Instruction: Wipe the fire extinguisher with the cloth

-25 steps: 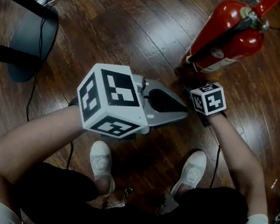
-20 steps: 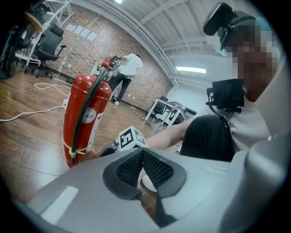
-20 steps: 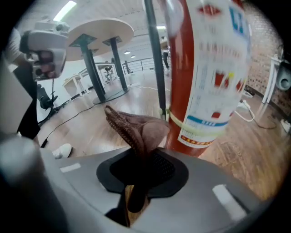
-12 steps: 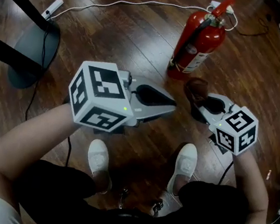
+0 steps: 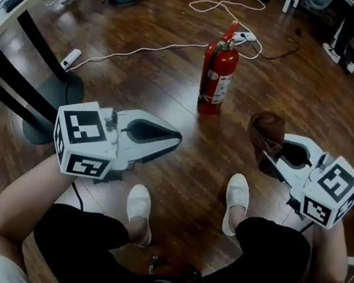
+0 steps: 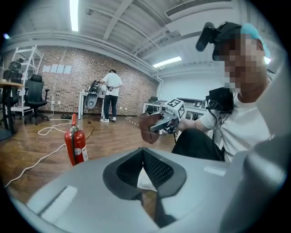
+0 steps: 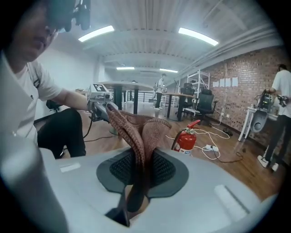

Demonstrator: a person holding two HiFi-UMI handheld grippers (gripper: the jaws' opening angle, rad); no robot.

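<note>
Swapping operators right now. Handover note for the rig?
Left gripper: shut, nothing between the jaws.
Right gripper: shut on the brown cloth, which sticks up out of the jaws.
Fire extinguisher: upright on the wooden floor, ahead of both grippers, touched by neither.
Done: cloth is in hand.
Left: bring the cloth to the cylinder and wipe it. Whether any of it is already wiped cannot be told.

Red fire extinguisher (image 5: 218, 71) upright, brown cloth (image 5: 266, 133) bunched
</note>
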